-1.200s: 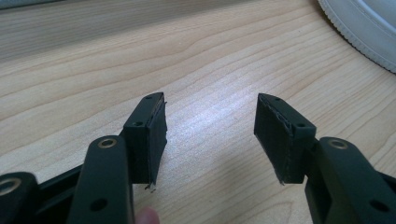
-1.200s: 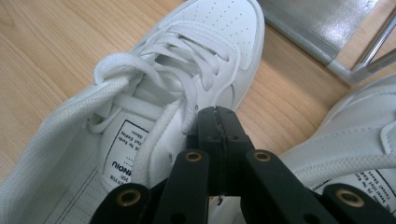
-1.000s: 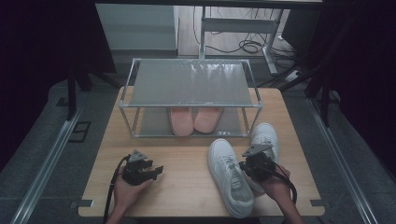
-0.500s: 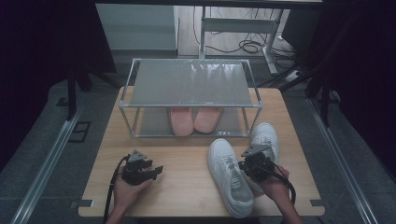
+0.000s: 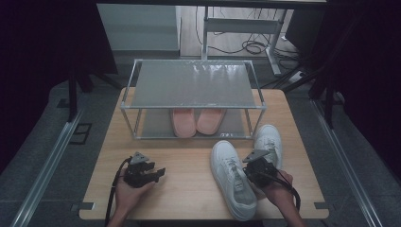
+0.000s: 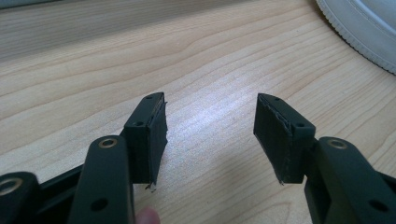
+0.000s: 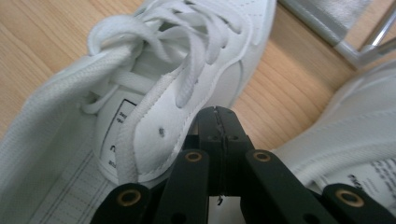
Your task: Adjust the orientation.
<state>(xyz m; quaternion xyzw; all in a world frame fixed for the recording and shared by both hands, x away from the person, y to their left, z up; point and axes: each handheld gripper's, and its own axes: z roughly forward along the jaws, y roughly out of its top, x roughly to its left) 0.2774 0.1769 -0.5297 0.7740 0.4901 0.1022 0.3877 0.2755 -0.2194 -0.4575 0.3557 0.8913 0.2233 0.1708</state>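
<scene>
- The light wooden table [image 5: 189, 184] stood on grey floor, dark curtains around (cables lay behind).
- The left gripper [image 5: 150, 174] rested with jaws spread, nothing between.
- The right gripper [image 5: 249, 171], jaws pressed together, sat between the two white sneakers, the nearer sneaker [image 5: 232, 182] just beside it.
- A metal shoe rack [image 5: 191, 85] held pink slippers [image 5: 196, 120].

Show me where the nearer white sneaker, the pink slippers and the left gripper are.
nearer white sneaker [image 5: 230, 182]: high view, on its laces.
pink slippers [image 5: 183, 120]: high view, on the left slipper's insole, under the shelf.
left gripper [image 6: 210, 126]: left gripper view, midway between its open fingertips.
</scene>
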